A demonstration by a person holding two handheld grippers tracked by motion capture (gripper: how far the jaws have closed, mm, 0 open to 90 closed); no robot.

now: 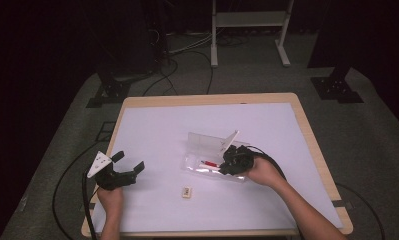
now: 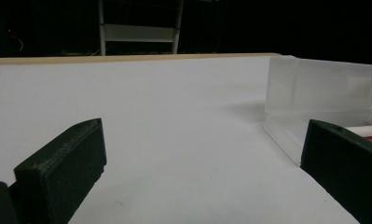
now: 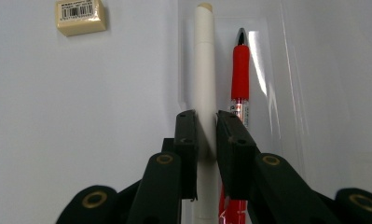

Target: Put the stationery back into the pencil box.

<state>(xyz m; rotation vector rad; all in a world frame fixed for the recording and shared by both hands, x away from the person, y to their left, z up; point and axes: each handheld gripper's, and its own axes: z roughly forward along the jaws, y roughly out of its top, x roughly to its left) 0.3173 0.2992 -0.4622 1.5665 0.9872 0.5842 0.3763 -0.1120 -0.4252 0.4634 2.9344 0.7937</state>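
While the left gripper point(image 1: 128, 161) sits well to the left of the clear case point(image 1: 212, 157), jaws spread wide with nothing between them, the right gripper point(image 3: 207, 135) is clamped on the white pen point(image 3: 205, 60), which lies inside that case just beside the red pen point(image 3: 240, 70). The eraser point(image 1: 187, 192) rests on the bench point(image 1: 152, 130), near the case's front edge.

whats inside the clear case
A white pen, clamped in the right gripper, and a red pen beside it. The gripper covers their near ends.
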